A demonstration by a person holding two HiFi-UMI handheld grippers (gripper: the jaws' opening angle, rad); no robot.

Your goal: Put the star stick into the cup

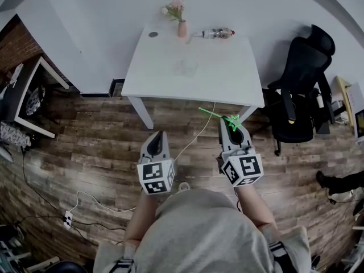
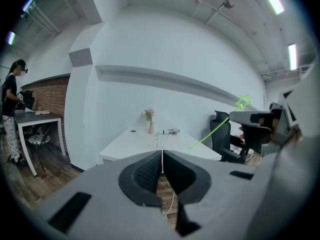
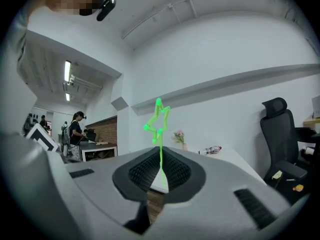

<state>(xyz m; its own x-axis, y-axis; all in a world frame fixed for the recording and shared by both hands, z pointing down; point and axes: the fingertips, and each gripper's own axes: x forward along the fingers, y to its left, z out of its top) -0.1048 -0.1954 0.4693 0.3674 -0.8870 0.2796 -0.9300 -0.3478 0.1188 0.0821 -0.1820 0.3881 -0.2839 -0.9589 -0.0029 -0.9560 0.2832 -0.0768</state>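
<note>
— While the right gripper (image 1: 230, 121) hangs in front of the desk's (image 1: 227, 75) near edge, what is in its jaws?

— They are clamped on the green star stick (image 1: 216, 114), close to its star end. In the right gripper view the star (image 3: 157, 121) stands just above the pads. The thin stem slants out toward the left side, over the wooden floor (image 1: 85, 147).

— And the left gripper (image 1: 157, 134)?

— It is pressed together on nothing. Its own view shows the two pads meeting with no gap. It sits beside the right one, also short of the near edge.

— Where is the cup (image 1: 186, 67)?

— It is a clear one, near the middle of the desk, well apart from both grippers. A pink vase (image 1: 182, 28) of flowers stands at the far edge, and a bottle (image 1: 219, 33) lies along that edge to its right. A black office chair (image 1: 301, 78) stands off the right edge.
</note>
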